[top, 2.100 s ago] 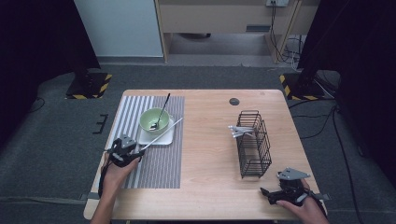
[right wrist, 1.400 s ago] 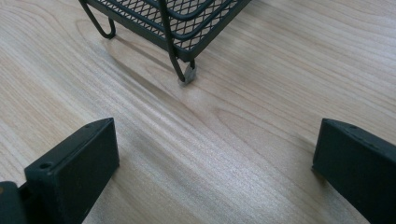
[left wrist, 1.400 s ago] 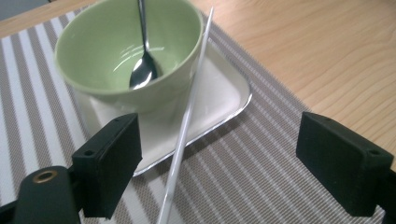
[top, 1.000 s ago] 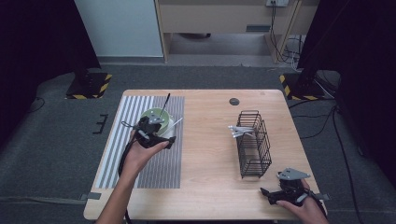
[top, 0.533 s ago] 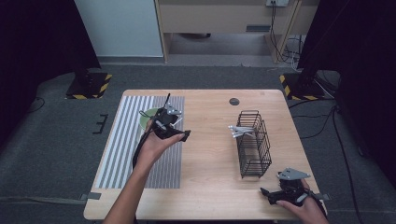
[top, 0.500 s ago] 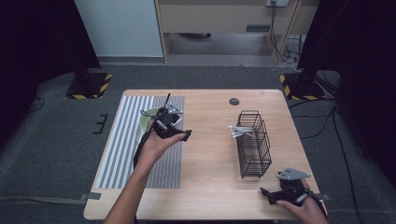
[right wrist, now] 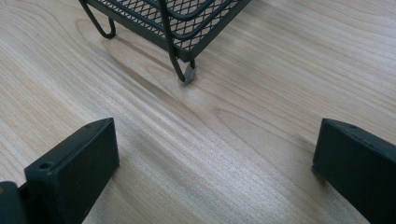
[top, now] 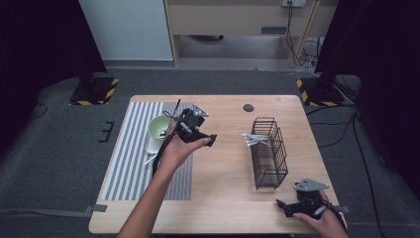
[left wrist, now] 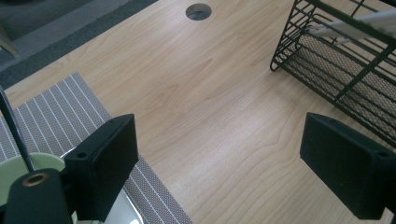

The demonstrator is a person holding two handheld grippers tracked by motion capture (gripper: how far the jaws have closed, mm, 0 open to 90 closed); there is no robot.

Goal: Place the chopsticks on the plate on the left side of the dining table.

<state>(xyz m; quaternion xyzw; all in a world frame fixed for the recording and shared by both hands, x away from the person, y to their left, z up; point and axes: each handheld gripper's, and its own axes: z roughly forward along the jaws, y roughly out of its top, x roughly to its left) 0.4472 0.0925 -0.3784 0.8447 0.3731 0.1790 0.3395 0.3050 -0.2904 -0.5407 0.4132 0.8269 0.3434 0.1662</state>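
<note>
L tool wide open, empty, just beside green bowl. R tool wide open, empty, on table near wire rack.

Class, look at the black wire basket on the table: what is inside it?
White utensils lie across the top of the black wire basket, their ends sticking out over its rim. Their exact kind is too small to tell. Through the wires, the lower part looks empty.

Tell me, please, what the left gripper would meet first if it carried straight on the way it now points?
Probably the black wire rack. The left gripper, jaws open and empty, points over bare table towards it, beside the green bowl. Its height is unclear, so it might touch wood first.
</note>
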